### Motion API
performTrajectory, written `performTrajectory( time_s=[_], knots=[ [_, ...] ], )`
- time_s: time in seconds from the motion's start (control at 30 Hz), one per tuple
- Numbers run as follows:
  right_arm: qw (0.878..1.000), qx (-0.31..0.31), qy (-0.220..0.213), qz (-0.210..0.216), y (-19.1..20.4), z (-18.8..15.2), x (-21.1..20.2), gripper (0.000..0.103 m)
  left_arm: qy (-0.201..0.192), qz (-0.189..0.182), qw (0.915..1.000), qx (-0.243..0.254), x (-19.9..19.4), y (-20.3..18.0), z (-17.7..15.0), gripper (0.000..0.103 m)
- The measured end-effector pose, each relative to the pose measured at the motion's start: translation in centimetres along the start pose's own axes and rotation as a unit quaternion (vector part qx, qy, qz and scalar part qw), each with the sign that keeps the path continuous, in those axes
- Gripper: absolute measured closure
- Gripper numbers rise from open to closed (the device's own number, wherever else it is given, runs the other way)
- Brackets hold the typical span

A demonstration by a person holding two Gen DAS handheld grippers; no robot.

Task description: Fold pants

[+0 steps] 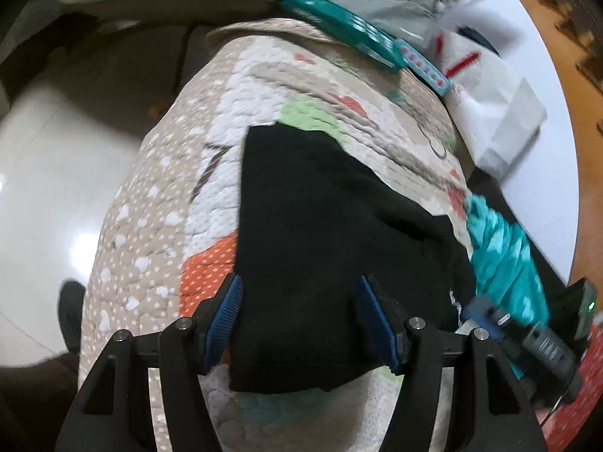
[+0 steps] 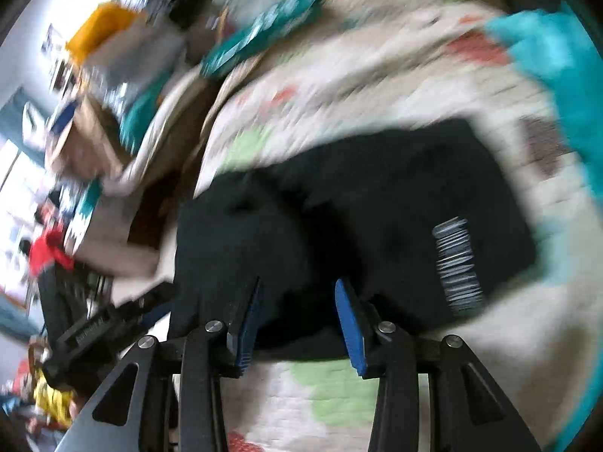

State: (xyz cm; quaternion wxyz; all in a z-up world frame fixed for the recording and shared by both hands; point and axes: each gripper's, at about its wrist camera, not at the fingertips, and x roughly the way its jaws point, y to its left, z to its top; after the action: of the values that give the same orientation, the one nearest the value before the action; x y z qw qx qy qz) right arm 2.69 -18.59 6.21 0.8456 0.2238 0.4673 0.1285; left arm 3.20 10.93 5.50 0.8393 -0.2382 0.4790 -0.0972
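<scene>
Black pants (image 1: pixel 320 233) lie folded on a patterned quilt (image 1: pixel 158 207). In the right wrist view the pants (image 2: pixel 377 203) show a white printed label (image 2: pixel 458 263). My left gripper (image 1: pixel 299 290) is open above the near edge of the pants, with blue pads (image 1: pixel 230 305) apart and nothing between them. My right gripper (image 2: pixel 297 290) is open over the pants' near edge, empty; this view is motion-blurred. The right gripper also shows at the right in the left wrist view (image 1: pixel 527 331). The left gripper shows at the lower left in the right wrist view (image 2: pixel 101 331).
A teal cloth (image 1: pixel 505 256) lies at the quilt's right edge. A teal box (image 1: pixel 350 30), white paper (image 1: pixel 497 105) and a round white table (image 1: pixel 557 173) lie beyond. The shiny floor (image 1: pixel 56 173) drops off to the left. Cluttered boxes (image 2: pixel 113 75) stand at the left.
</scene>
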Motion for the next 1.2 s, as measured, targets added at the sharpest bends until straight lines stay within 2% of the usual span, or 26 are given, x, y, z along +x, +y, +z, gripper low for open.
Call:
performTrajectory(
  time_s=[0.07,0.13,0.2,0.3,0.47,0.57,0.63,0.7,0.73,0.77,0.8,0.83,0.87,0.9,0.93,1.0,1.07,1.13,1.2],
  knots=[
    [0.998,0.033,-0.041,-0.033,-2.3,0.5,-2.7,0.046,0.008,-0.007,0.9999,0.013,-0.2,-1.3,0.5,0.04],
    [0.992,0.072,-0.079,-0.068,-5.1,0.4,-5.3,0.042,0.018,-0.033,0.9987,0.034,-0.2,-4.0,1.5,0.04],
    [0.987,0.108,-0.091,-0.077,-7.2,-0.1,-6.1,0.041,0.031,-0.036,0.9967,0.066,0.5,-6.9,2.6,0.04],
    [0.982,0.158,-0.073,-0.068,-9.2,-0.8,-4.9,0.041,0.061,-0.043,0.9872,0.14,3.5,-13.4,4.4,0.04],
    [0.982,0.179,-0.049,-0.045,-9.8,-1.9,-1.7,0.041,0.137,-0.041,0.9673,0.209,11.7,-21.6,5.4,0.04],
    [0.981,0.183,-0.05,-0.028,-9.9,-1.7,-0.5,0.04,0.193,-0.032,0.9499,0.244,17.1,-25.2,4.8,0.04],
    [0.982,0.176,-0.06,-0.022,-9.9,-1.0,-0.2,0.04,0.209,-0.006,0.9366,0.281,20.2,-27.4,4.2,0.04],
    [0.982,0.177,-0.069,-0.018,-10.3,-0.6,0.1,0.04,0.227,0.015,0.9223,0.313,22.0,-28.6,3.5,0.034],
    [0.981,0.18,-0.07,-0.013,-10.5,-0.4,0.5,0.04,0.233,0.032,0.9108,0.339,22.8,-29.4,2.8,0.032],
    [0.981,0.18,-0.068,-0.006,-10.7,-0.2,0.8,0.046,0.236,0.049,0.8959,0.373,23.4,-30.2,2.1,0.032],
    [0.982,0.179,-0.066,0.002,-10.8,-0.1,0.9,0.054,0.235,0.057,0.8893,0.388,23.5,-30.6,1.7,0.038],
    [0.982,0.181,-0.058,0.01,-11.0,0.0,1.2,0.076,0.232,0.068,0.883,0.402,23.5,-31.0,1.2,0.063],
    [0.981,0.188,-0.051,0.021,-11.3,0.1,1.4,0.078,0.23,0.079,0.8783,0.411,23.6,-31.4,1.0,0.079],
    [0.979,0.194,-0.05,0.025,-11.5,0.1,1.3,0.079,0.229,0.081,0.8771,0.414,23.5,-31.6,1.0,0.084],
    [0.979,0.196,-0.052,0.029,-11.5,0.2,1.0,0.08,0.238,0.065,0.8798,0.406,23.2,-32.0,1.1,0.103],
    [0.981,0.183,-0.06,0.029,-11.0,0.5,0.3,0.082,0.251,0.031,0.8871,0.386,22.7,-32.9,1.2,0.103],
    [0.983,0.164,-0.077,0.032,-10.0,1.0,-1.1,0.084,0.23,0.02,0.8858,0.402,21.6,-34.8,0.9,0.103],
    [0.982,0.162,-0.092,0.023,-10.0,1.3,-2.4,0.084,0.226,0.002,0.8904,0.395,20.7,-36.2,0.8,0.103],
    [0.979,0.173,-0.111,0.013,-10.7,1.3,-3.9,0.084,0.217,-0.001,0.8925,0.396,20.1,-37.0,0.8,0.103]
  ],
)
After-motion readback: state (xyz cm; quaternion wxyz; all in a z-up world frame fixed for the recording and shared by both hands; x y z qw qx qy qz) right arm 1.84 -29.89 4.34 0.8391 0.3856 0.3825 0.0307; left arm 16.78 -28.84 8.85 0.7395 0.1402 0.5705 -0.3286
